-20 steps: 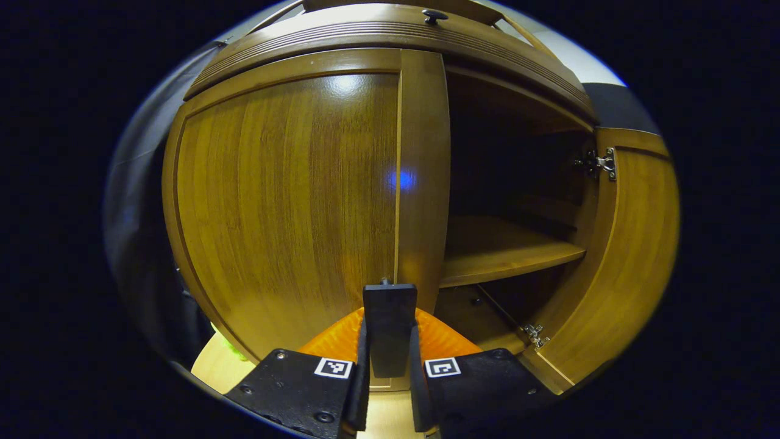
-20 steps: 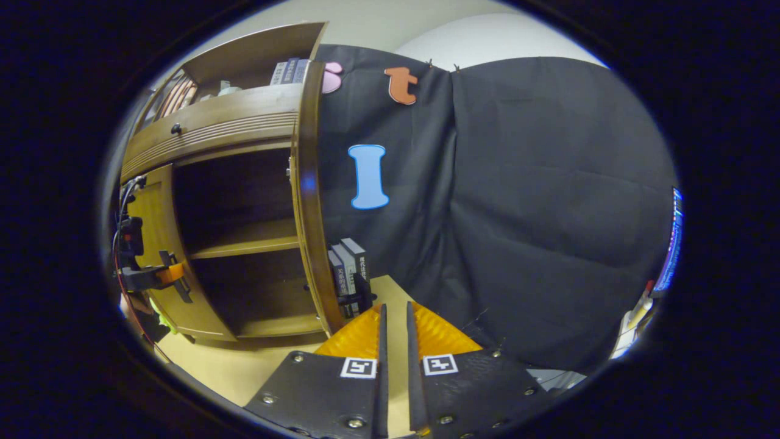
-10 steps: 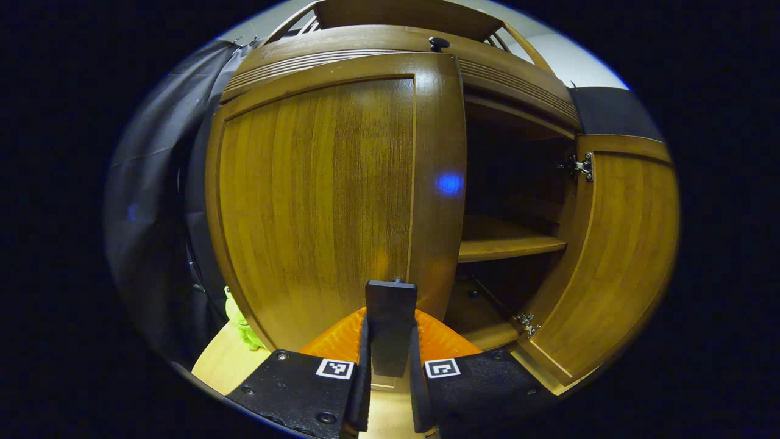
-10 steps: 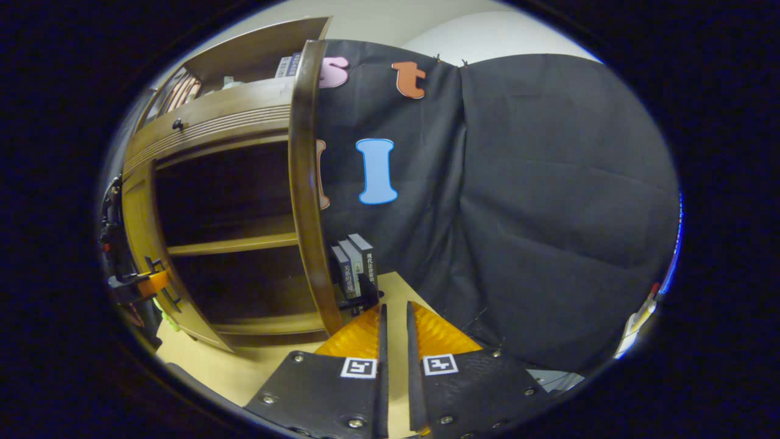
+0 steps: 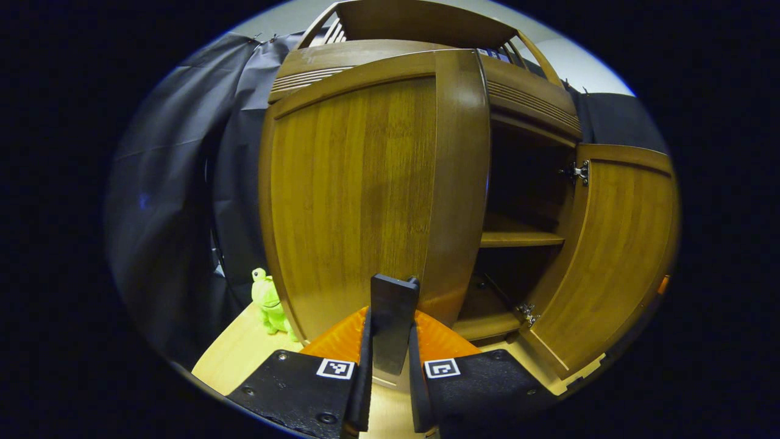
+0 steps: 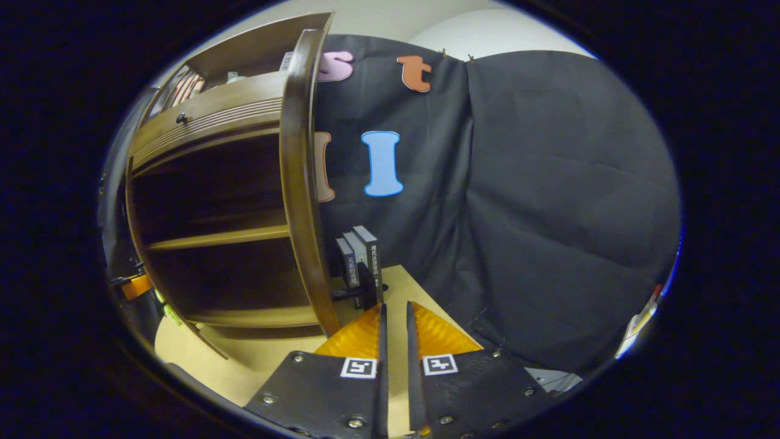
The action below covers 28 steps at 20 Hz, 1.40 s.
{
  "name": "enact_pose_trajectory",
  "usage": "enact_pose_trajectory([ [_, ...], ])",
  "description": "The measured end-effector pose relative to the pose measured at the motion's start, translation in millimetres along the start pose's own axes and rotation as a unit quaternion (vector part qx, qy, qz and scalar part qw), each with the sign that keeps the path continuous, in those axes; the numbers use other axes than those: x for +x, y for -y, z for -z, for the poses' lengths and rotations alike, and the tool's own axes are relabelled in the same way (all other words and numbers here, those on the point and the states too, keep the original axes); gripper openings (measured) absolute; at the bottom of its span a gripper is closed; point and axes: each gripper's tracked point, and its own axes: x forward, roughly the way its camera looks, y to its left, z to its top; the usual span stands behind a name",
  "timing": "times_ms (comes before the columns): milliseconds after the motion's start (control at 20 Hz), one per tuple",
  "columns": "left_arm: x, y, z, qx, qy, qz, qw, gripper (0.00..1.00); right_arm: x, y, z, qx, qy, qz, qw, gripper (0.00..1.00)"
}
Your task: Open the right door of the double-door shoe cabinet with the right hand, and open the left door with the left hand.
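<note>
- Left door (image 5: pixel 359 195) has been swung further out over the last second; left tool (image 5: pixel 390 341) is clamped on its handle (image 5: pixel 393 323).
- Right door (image 6: pixel 301 189) stands fully open; right tool (image 6: pixel 393 341) is held nearly closed, on nothing.
- Task is judged nearly complete.

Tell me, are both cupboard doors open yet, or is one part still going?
Done: the right wooden door stands swung wide, baring the inner wooden shelf. The right tongs are shut, holding nothing. In hand: the left tongs are clamped on the dark flat handle of the left wooden door, which is part-open. Left: probably only swinging it wider and letting go.
</note>
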Motion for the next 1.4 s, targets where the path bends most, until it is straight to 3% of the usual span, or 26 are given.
enact_pose_trajectory([
  [650,-45,-47,10,-0.007,-0.002,-0.036,0.999,0.24,0,-1,9,0.009,-0.006,0.002,1.000,0.13],
  [900,-62,-72,12,-0.006,-0.002,-0.054,0.999,0.21,-4,1,-7,0.015,0.012,0.016,1.000,0.13],
  [1200,-81,-126,12,0.016,0.002,-0.097,0.995,0.17,-7,4,-7,0.010,0.016,0.034,0.999,0.13],
  [1300,-85,-149,12,0.017,0.002,-0.118,0.993,0.22,-4,0,2,0.013,0.007,0.030,0.999,0.13],
  [1400,-87,-156,9,-0.006,0.004,-0.108,0.994,0.06,-6,0,5,0.011,0.005,0.036,0.999,0.13],
])
